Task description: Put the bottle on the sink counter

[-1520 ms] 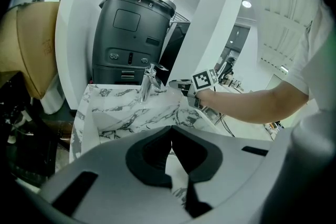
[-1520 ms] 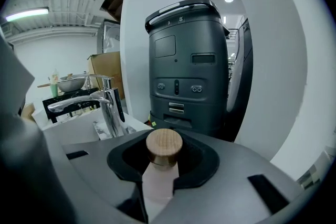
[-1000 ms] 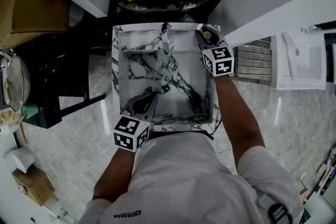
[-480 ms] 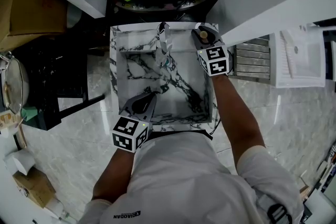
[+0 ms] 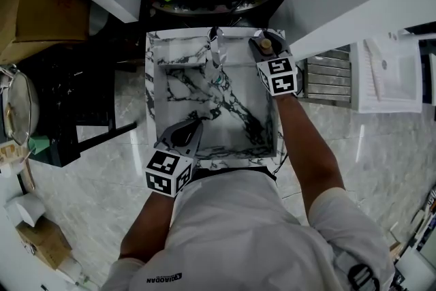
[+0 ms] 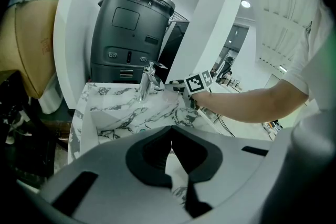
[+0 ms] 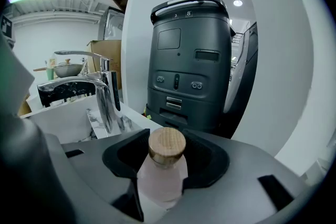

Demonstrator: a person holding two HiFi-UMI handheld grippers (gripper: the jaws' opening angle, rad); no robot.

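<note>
A pale pink bottle (image 7: 161, 178) with a wooden cap (image 5: 264, 45) stands upright at the back right corner of the marbled sink counter (image 5: 274, 141). My right gripper (image 7: 169, 150) is around it. Its jaws are opening, with the bottle between them and dark gaps beside the cap. In the head view the right gripper (image 5: 266, 48) sits just right of the chrome faucet (image 5: 216, 51). My left gripper (image 5: 184, 135) hovers over the sink's front left part. In its own view the left gripper (image 6: 171, 136) has its tips together on nothing.
A tall black machine (image 7: 189, 60) stands right behind the sink. White slanted panels flank it on both sides. A cardboard box (image 5: 41, 3) and a pot (image 5: 13, 112) are at the left. At the right are a metal rack (image 5: 330, 82) and a white basin (image 5: 392, 75).
My right gripper has shifted slightly back along the counter's right rim with the bottle. The left gripper has stayed where it was.
</note>
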